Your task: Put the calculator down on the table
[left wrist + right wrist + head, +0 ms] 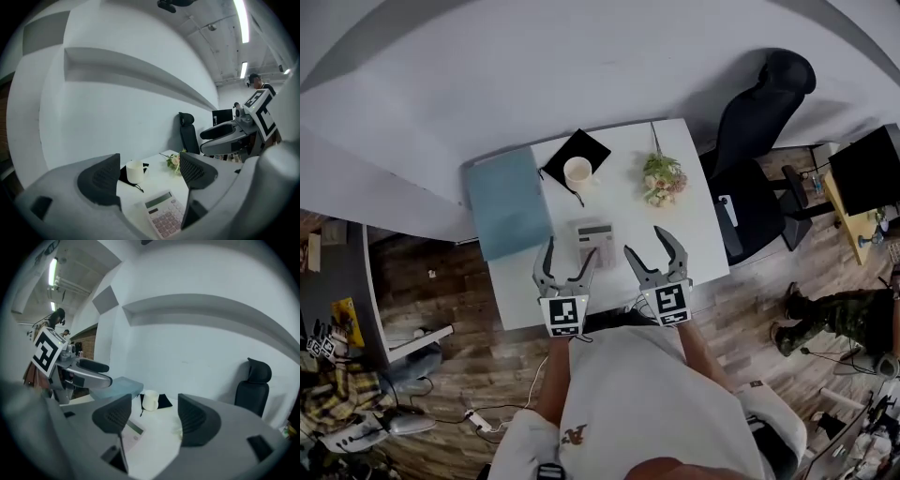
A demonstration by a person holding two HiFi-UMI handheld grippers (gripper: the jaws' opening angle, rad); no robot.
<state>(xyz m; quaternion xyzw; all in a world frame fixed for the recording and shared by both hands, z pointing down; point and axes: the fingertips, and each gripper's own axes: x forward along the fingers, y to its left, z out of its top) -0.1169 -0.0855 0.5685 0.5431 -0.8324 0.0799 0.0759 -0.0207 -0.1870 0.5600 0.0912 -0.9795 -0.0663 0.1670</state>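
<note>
Now the calculator lies flat on the table, both grippers empty

We see the calculator (594,242) resting face up on the white table (623,211), near its front edge, with nothing touching it. In the head view our left gripper (570,258) sits at about 8 o'clock from it and our right gripper (649,248) at about 4 o'clock. Both have their jaws spread wide and hold nothing. In the left gripper view the calculator shows low in the gap, clear of both pads. From the calculator, a white cup (578,172) stands at 12 o'clock on a black cloth (581,146). A small bunch of flowers (663,178) lies at 2 o'clock and a blue folder (508,202) at 10 o'clock. A black chair (759,122) stands off the table's right side.
</note>
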